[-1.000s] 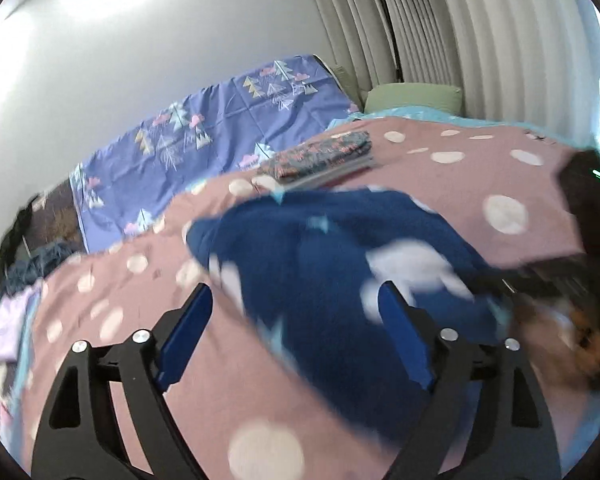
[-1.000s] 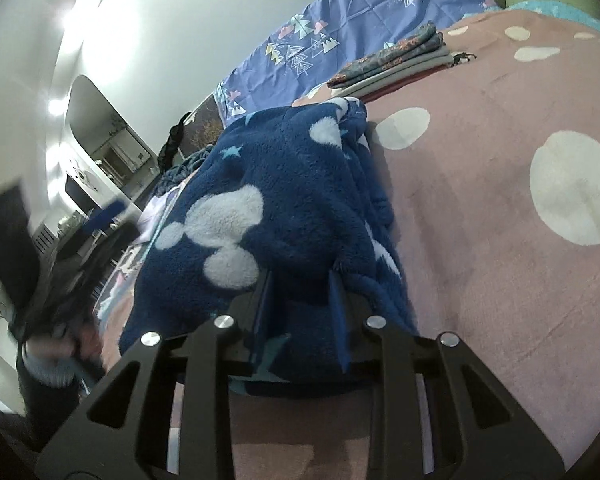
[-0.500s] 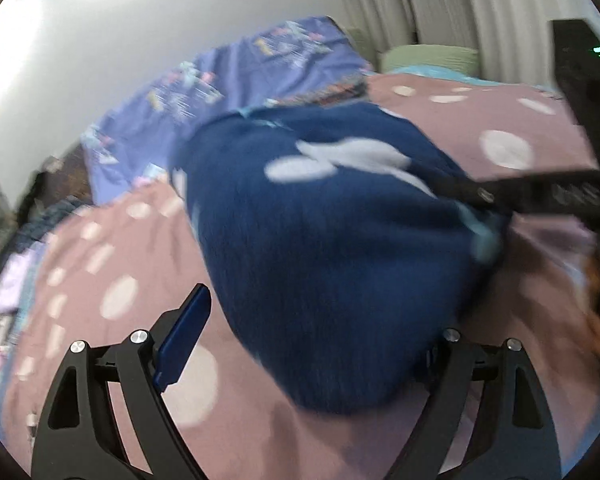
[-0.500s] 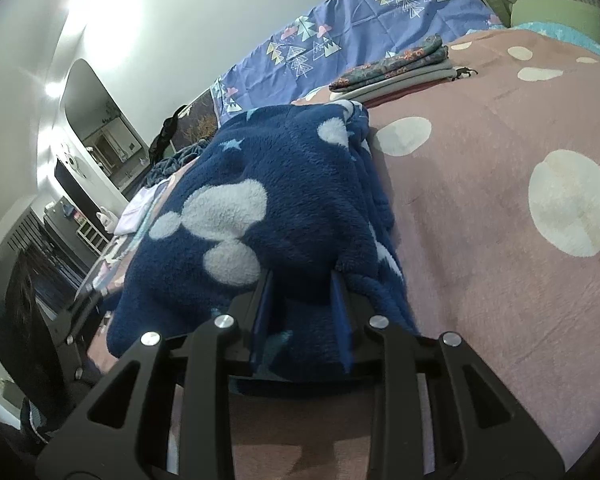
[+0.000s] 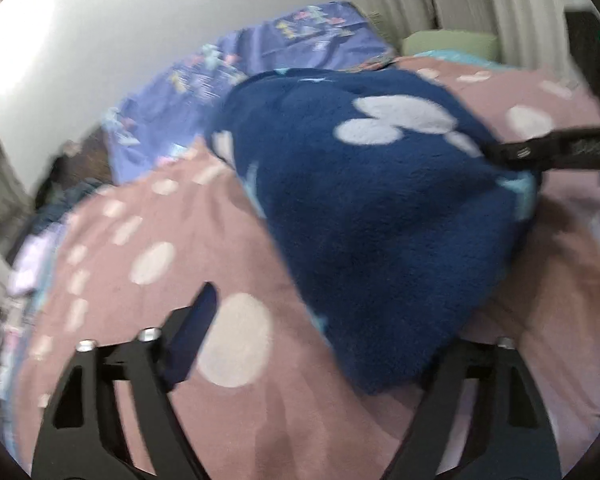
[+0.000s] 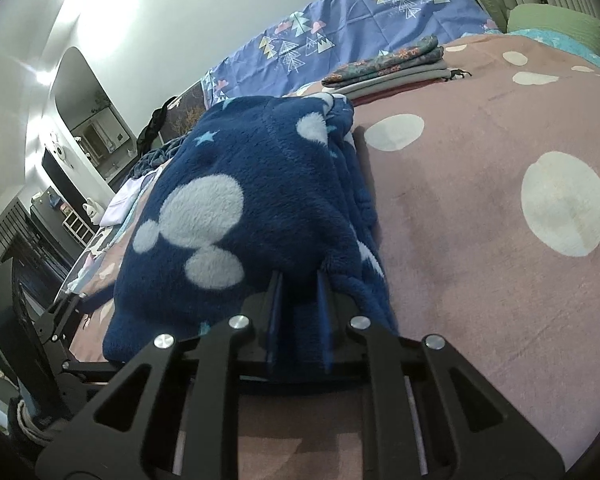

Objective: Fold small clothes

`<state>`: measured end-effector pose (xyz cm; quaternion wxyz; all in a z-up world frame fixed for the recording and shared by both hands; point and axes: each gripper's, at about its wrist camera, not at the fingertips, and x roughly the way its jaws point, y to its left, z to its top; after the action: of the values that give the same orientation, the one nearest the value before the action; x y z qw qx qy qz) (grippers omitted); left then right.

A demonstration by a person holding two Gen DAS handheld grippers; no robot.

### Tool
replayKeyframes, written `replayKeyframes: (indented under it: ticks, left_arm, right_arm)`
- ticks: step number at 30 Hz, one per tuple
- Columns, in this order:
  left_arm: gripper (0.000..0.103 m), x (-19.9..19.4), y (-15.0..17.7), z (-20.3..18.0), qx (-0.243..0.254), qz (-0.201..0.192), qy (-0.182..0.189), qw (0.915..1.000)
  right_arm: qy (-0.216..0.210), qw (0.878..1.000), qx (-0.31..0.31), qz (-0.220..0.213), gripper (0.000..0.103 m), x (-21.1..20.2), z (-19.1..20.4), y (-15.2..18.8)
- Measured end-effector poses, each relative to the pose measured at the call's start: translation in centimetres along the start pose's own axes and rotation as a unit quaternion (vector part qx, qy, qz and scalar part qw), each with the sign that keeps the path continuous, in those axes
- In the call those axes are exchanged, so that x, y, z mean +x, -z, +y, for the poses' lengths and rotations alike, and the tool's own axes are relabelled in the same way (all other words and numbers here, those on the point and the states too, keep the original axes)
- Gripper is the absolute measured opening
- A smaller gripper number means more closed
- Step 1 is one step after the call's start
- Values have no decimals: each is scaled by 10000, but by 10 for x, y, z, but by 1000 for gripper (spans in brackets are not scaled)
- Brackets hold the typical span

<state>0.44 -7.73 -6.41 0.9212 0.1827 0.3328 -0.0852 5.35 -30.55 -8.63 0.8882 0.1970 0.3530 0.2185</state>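
Right gripper [image 6: 298, 280] clamps the near edge of the navy fleece [image 6: 236, 208] on the pink blanket [image 6: 480, 208]; left gripper [image 5: 324, 328] gapes wide, fleece corner between its fingers.

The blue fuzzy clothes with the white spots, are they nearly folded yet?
Not yet. A folded stack already lies farther up the bed. The right gripper pinches the blue fleece garment, still bunched; the left gripper is open at its other edge. Flattening and folding remain.
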Motion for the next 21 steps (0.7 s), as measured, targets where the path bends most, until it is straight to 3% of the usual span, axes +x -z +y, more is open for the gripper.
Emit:
replayKeyframes:
  ticks: [1,2,4,6,8,11,13,14,17,21]
  left_arm:
    - [63,-3,0,1,-59,41,195,9998]
    - [48,-10,0,2,-136,80,567,9983]
    - [32,-23,0,4,-251,101,1234,9920]
    - [29,-49,-4,7,-225,-137,1813,9831]
    - [22,-65,-10,10,-125,-398,2074,9774]
    - [22,-71,-28,13,0,-736,1767,9815]
    - [22,-53,-42,15,-1,-840,1312,9878]
    - [22,-42,-46,18,-75,-821,1263,9886]
    - [28,23,-51,24,-267,-357,1529,9872]
    - [28,39,-44,31,-189,-264,1744,9841]
  right_arm:
    - [-25,10000,15,-9,15,0,-1,0]
    - [-68,10000,45,-19,15,-1,-2,0]
    - [-107,9999,106,-21,16,-1,-5,0]
    - [-136,9998,153,-25,16,-1,-7,-1]
    - [-136,9998,134,-27,17,-1,-6,-1]
    - [-81,9999,53,-32,17,-1,-2,0]
    - [-58,10000,30,-35,17,-2,-1,0]
    - [-57,10000,31,-34,17,-2,-1,0]
    - [-12,10000,0,-31,18,-2,1,1]
    - [94,9999,-88,-3,18,-1,4,1]
